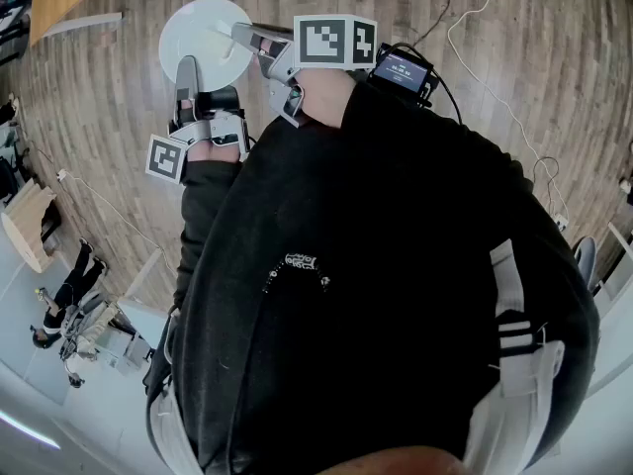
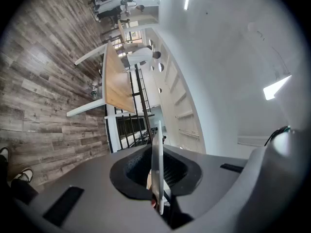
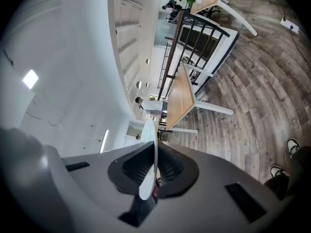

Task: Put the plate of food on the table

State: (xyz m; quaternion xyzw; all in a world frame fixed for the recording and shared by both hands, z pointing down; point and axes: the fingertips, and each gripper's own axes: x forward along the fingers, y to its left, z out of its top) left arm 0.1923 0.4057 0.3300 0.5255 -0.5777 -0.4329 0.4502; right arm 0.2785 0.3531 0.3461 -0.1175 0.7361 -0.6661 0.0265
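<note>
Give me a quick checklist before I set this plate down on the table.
1. Left gripper shut on the plate rim: ok.
2. Right gripper shut on the rim: ok.
3. Plate level, judged from the head view: ok.
4. Plate over the table: not ok, floor lies beneath it.
5. Food on the plate: cannot tell.

left gripper (image 1: 188,75): clamped on plate (image 1: 205,28) rim; right gripper (image 1: 245,38): clamped likewise; both held out front
</note>
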